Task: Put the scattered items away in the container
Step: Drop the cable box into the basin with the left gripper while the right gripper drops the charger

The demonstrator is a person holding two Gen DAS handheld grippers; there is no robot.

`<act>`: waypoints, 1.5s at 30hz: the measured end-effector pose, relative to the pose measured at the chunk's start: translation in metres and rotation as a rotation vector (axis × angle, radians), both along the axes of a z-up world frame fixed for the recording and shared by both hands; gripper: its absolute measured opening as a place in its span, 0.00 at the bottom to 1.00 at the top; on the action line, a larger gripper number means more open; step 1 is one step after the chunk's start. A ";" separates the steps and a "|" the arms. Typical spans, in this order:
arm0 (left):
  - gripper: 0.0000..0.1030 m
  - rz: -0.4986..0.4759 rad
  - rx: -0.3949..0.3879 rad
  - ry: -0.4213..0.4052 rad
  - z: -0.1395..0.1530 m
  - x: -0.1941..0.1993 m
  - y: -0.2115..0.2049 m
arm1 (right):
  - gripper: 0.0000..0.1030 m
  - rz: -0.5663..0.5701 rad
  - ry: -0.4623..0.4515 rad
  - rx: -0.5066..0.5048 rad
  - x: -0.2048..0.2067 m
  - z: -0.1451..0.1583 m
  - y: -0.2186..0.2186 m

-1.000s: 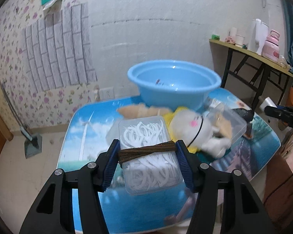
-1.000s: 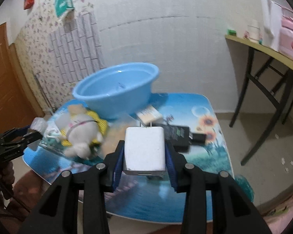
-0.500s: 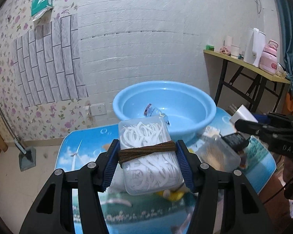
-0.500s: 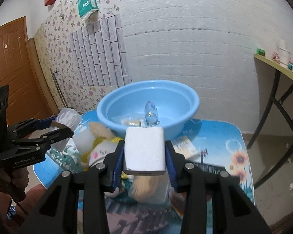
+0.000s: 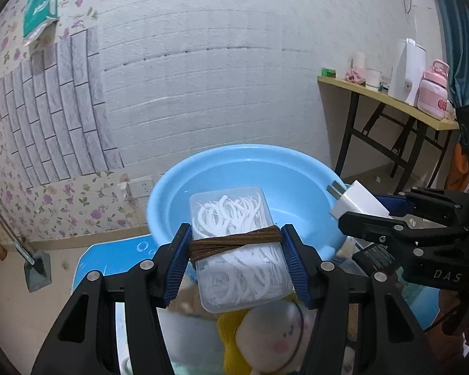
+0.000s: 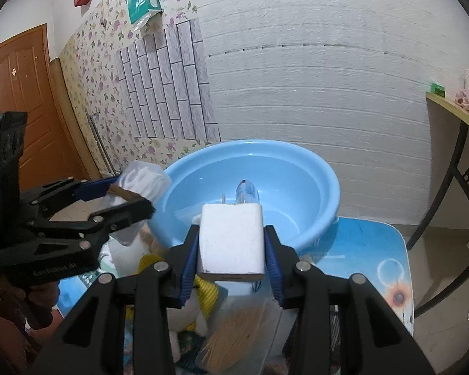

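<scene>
My left gripper (image 5: 236,259) is shut on a clear box of white floss picks (image 5: 239,250) bound with a brown band, held in front of the blue basin (image 5: 284,175). My right gripper (image 6: 231,250) is shut on a white charger plug (image 6: 231,242), also held just before the blue basin (image 6: 297,168). A small clear bottle (image 6: 247,192) lies inside the basin. Each gripper shows in the other's view: the right one (image 5: 375,215) with the plug (image 5: 358,204), the left one (image 6: 131,198) with the box (image 6: 142,184). A white and yellow plush toy (image 5: 275,334) lies on the table below.
The low table (image 6: 375,250) has a blue picture top. A clear box of toothpicks (image 6: 237,334) and the plush toy (image 6: 187,306) lie under my right gripper. A dark flat item (image 5: 376,257) sits near the basin. A side table (image 5: 387,100) with bottles stands right.
Both grippers have moved forward and slightly up toward the basin, still gripping the floss box and the plug. The basin now fills the middle of both views and the plush toy has dropped low.
</scene>
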State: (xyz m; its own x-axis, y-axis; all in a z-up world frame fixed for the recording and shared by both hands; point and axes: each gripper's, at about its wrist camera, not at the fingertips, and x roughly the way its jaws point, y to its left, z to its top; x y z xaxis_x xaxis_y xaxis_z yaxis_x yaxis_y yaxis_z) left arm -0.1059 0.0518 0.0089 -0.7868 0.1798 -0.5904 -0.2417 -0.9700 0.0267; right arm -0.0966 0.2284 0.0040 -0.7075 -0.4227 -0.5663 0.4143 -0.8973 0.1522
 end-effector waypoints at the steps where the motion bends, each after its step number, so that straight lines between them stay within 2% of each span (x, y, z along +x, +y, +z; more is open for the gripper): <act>1: 0.56 -0.005 -0.001 -0.004 -0.001 -0.002 0.002 | 0.37 0.000 -0.006 -0.004 -0.004 -0.001 0.000; 9: 0.56 -0.008 0.002 -0.019 -0.002 -0.014 0.005 | 0.37 0.005 -0.057 0.005 -0.028 -0.005 -0.001; 14: 0.56 -0.008 0.002 -0.043 -0.013 -0.014 0.004 | 0.37 0.009 -0.104 0.021 -0.031 -0.015 -0.008; 17: 0.55 -0.002 0.001 -0.008 -0.019 -0.007 0.004 | 0.37 0.012 -0.118 0.021 -0.031 -0.025 -0.012; 24: 0.58 0.010 0.014 -0.011 -0.021 0.008 0.002 | 0.38 -0.014 -0.080 0.031 -0.019 -0.026 -0.014; 29: 0.59 0.011 -0.001 0.017 -0.018 0.028 0.002 | 0.39 -0.034 -0.060 0.037 -0.008 -0.020 -0.013; 31: 0.60 0.024 0.002 0.028 -0.018 0.038 -0.004 | 0.39 -0.049 -0.059 0.028 -0.006 -0.020 -0.010; 33: 0.67 0.045 0.012 0.038 -0.019 0.048 -0.011 | 0.39 -0.057 -0.055 0.020 0.001 -0.021 -0.007; 37: 0.68 0.084 0.044 0.030 -0.023 0.062 -0.029 | 0.39 -0.066 -0.057 0.033 0.018 -0.024 0.002; 42: 0.73 0.134 0.028 0.008 -0.032 0.076 -0.052 | 0.39 -0.070 -0.050 0.068 0.034 -0.027 0.009; 45: 0.74 0.166 0.025 -0.015 -0.041 0.085 -0.068 | 0.48 -0.080 -0.068 0.080 0.038 -0.031 0.012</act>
